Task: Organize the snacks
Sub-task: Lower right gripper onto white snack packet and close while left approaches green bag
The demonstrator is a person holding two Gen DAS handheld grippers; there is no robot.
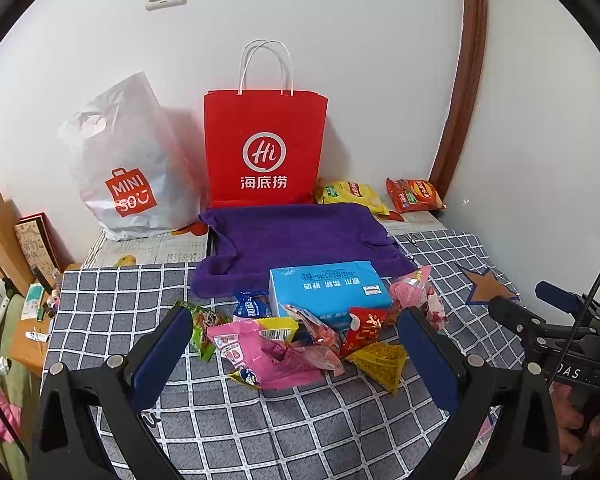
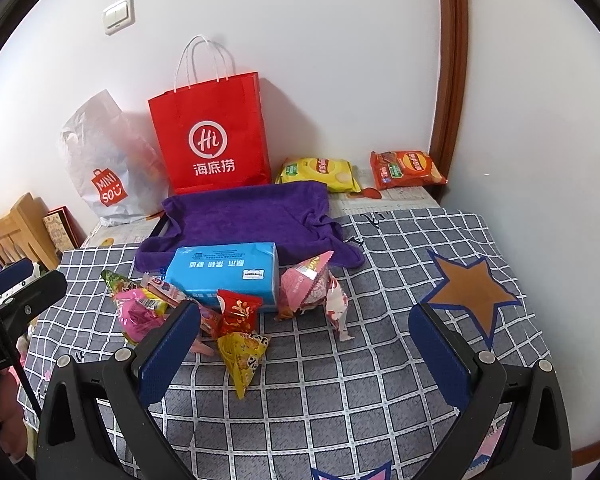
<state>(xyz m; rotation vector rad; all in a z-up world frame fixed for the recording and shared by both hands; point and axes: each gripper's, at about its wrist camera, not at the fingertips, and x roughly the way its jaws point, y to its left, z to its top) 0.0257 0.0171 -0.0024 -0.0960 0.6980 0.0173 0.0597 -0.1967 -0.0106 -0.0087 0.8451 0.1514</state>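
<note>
— What's against the wall? 
— A red paper carrier bag (image 1: pixel 265 148) stands upright there, with a white plastic shopping bag (image 1: pixel 128 168) just to its left. To its right lie a yellow crisp packet (image 1: pixel 350 196), then an orange crisp packet (image 1: pixel 414 195) nearer the corner.

— And in front? 
— A purple towel (image 1: pixel 296 240) lies before the carrier bag. A light blue tissue pack (image 1: pixel 328 290) rests on the towel's near edge. A heap of small snack packets (image 1: pixel 300 340) sits on the grey checked cloth (image 1: pixel 300 432), against the pack's near side.
</note>
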